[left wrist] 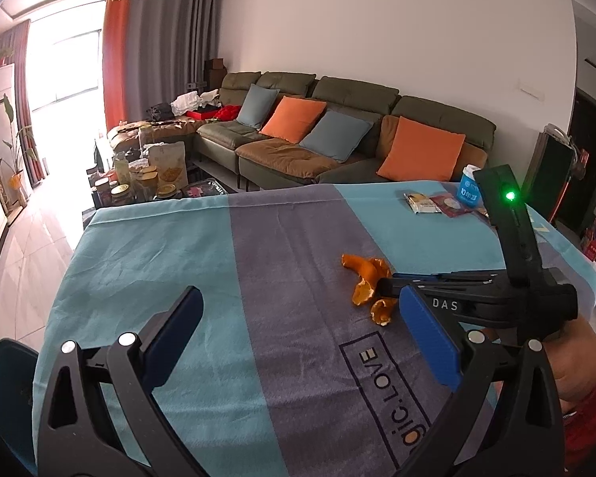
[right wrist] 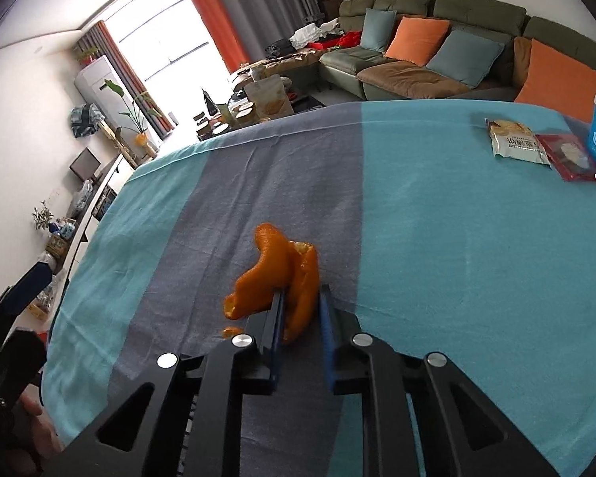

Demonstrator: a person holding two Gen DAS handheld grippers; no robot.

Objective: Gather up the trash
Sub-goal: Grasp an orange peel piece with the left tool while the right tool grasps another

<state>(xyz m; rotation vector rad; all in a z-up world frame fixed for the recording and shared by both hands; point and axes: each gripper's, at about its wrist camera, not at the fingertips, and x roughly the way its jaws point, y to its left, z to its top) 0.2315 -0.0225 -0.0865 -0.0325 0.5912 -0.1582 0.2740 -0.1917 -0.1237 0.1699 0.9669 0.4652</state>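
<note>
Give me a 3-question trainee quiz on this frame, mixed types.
1. True or false: the left gripper is open and empty.
2. What does the right gripper clamp? A) snack packet B) orange peel C) blue cup
3. Fill in: the snack packets lie at the tablecloth's far ____ corner in the right wrist view.

Key: 1 true; 2 B, the orange peel; 3 right.

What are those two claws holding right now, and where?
The right gripper pinches the orange peel at its near edge. The left gripper holds nothing.
</note>
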